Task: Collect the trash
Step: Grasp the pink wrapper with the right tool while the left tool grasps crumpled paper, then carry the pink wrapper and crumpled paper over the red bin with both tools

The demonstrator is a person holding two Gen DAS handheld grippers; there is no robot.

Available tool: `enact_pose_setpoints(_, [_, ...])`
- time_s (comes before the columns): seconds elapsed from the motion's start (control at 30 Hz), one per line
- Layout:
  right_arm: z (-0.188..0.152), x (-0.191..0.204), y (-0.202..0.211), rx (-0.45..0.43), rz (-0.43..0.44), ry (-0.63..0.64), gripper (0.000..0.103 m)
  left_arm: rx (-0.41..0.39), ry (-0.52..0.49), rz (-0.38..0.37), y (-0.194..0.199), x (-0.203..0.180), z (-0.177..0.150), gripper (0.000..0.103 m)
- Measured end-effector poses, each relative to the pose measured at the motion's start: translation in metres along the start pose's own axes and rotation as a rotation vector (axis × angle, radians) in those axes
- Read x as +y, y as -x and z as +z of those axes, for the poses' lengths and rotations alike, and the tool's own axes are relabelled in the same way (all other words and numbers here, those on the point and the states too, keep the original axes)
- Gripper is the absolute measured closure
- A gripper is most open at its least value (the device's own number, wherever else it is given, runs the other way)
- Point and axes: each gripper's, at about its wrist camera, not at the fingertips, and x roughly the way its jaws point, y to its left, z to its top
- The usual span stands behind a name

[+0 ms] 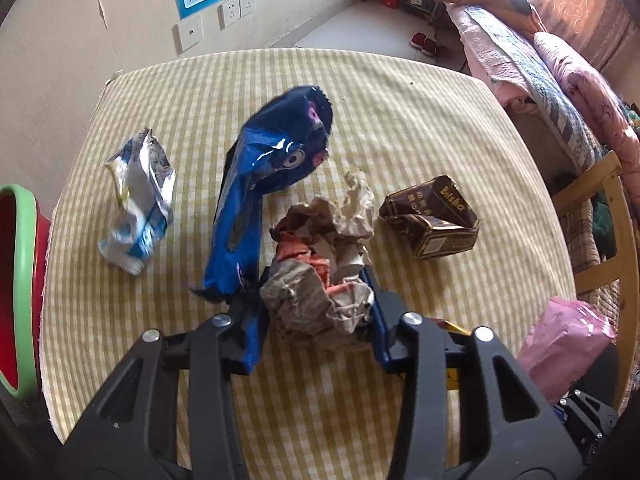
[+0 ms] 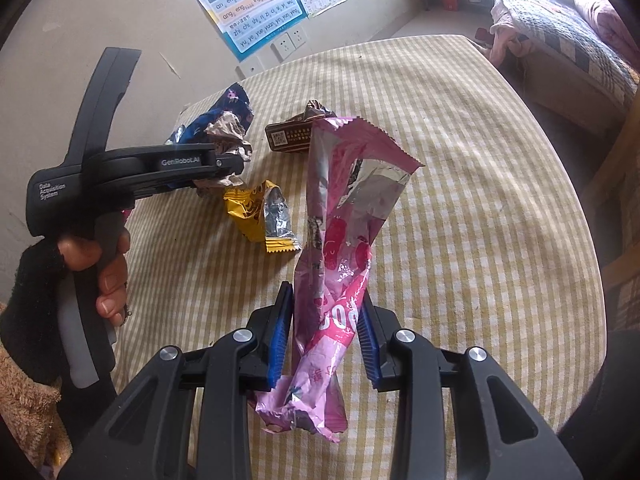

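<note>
A crumpled paper wad (image 1: 316,292) lies on the checked tablecloth (image 1: 400,112), and my left gripper (image 1: 316,312) is shut on it, blue pads pressed to both sides. A long blue wrapper (image 1: 256,184) leans against its left finger. A white and blue wrapper (image 1: 136,208) and a crushed brown box (image 1: 432,220) lie to either side. In the right wrist view my right gripper (image 2: 324,340) is shut on a tall pink wrapper (image 2: 344,208), held upright. The left gripper (image 2: 236,164) shows there too, in a person's hand (image 2: 108,264). A yellow wrapper (image 2: 260,216) lies near it.
A red bin with a green rim (image 1: 16,280) stands off the table's left edge. A bed with quilts (image 1: 540,68) and a wooden chair (image 1: 612,220) stand to the right. The wall with posters (image 2: 256,8) runs behind the table.
</note>
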Motion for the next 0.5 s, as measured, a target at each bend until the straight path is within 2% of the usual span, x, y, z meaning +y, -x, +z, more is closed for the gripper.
enact_pose_setpoints(0.23, [-0.001, 0.005, 0.001, 0.000, -0.014, 0.017, 0.071, -0.071, 0.021, -0.016, 0.038, 0.009, -0.014, 0.064])
enact_pose_setpoints(0.5, [-0.003, 0.022, 0.004, -0.009, -0.039, 0.063, 0.071, -0.113, 0.122, 0.000, 0.079, 0.033, -0.044, 0.064])
